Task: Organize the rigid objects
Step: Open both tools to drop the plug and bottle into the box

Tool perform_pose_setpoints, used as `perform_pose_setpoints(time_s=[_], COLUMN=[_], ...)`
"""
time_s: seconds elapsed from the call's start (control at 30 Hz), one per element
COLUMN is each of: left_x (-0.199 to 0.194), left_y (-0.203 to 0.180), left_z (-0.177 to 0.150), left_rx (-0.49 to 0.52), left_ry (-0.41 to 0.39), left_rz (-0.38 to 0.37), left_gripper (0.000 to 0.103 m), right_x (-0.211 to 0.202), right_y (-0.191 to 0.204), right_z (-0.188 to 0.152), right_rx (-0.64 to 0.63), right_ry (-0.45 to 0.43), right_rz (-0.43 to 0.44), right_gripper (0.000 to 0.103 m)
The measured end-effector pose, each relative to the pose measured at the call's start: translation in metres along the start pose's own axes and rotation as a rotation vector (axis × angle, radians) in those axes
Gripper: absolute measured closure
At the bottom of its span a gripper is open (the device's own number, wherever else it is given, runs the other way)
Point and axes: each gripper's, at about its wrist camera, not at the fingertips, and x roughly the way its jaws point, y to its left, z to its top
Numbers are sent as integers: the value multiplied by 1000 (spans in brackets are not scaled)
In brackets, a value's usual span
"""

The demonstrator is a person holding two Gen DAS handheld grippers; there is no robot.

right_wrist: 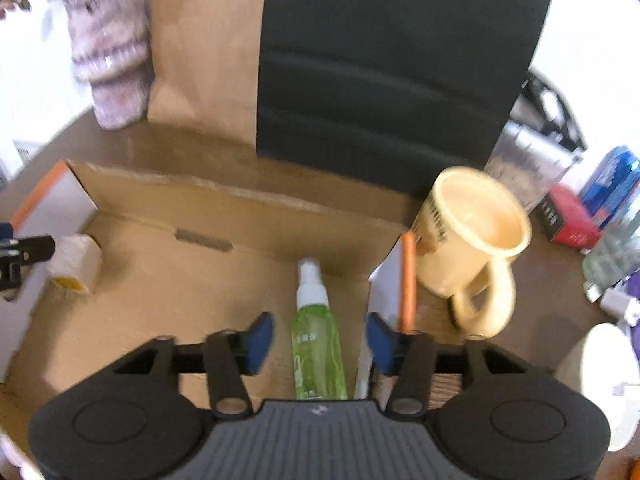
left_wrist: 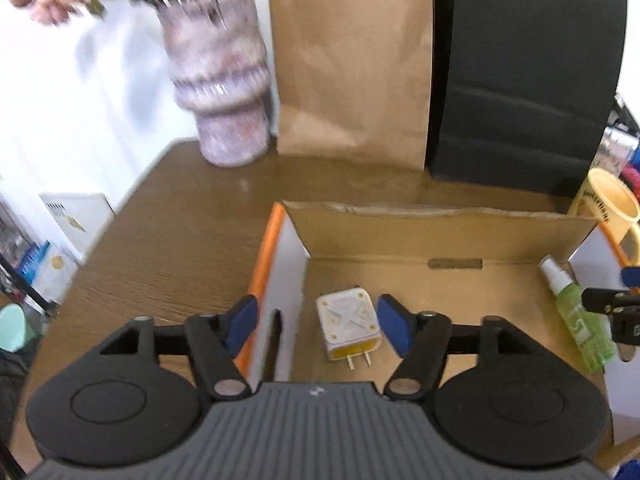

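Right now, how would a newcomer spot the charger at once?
Find the open cardboard box on the wooden table. Inside, near its left wall, lies the wall charger: a white block with a yellow face and two metal prongs, unlike the green spray bottle.

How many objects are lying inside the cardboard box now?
2: a white charger near the left wall, a green spray bottle near the right wall. The tools hide the box's front part.

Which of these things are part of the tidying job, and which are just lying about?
Part of the job: cardboard box, white charger, green spray bottle, yellow mug, left claw, right claw.

Lying about: vase, brown bag, black bag.
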Motion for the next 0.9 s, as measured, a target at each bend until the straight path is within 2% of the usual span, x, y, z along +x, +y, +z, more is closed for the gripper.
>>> perform_pose_setpoints(time_s=[0.07, 0.13, 0.27, 0.33, 0.47, 0.7, 0.77, 0.9], left_x=[-25, -51, -99, -126, -187, -256, -270, -294], left_y=[2, 3, 10, 16, 23, 29, 33, 42], left_z=[-1, -3, -13, -25, -72, -157, -182, -237], left_rx=[14, 41, 37, 33, 7, 57, 33, -40], left_ry=[-63, -107, -159, -216, -402, -598, -639, -644], left_rz=[39, 57, 34, 23, -27, -51, -51, -44], left_gripper=[26, 22, 19, 15, 10, 6, 4, 3], right_x=[-27, -55, -108, -134, -179, -232, -246, -278], right_y=[0, 0, 4, 3, 4, 0, 0, 10], right_z=[1, -1, -15, -30, -76, -163, -189, -249], right_rx=[2, 0, -22, -22, -15, 58, 77, 65], right_ry=[-41, -82, -165, -225, -387, -589, -630, -725], right_rz=[11, 25, 41, 54, 94, 115, 118, 116], right_gripper=[37, 29, 22, 19, 15, 15, 15, 12])
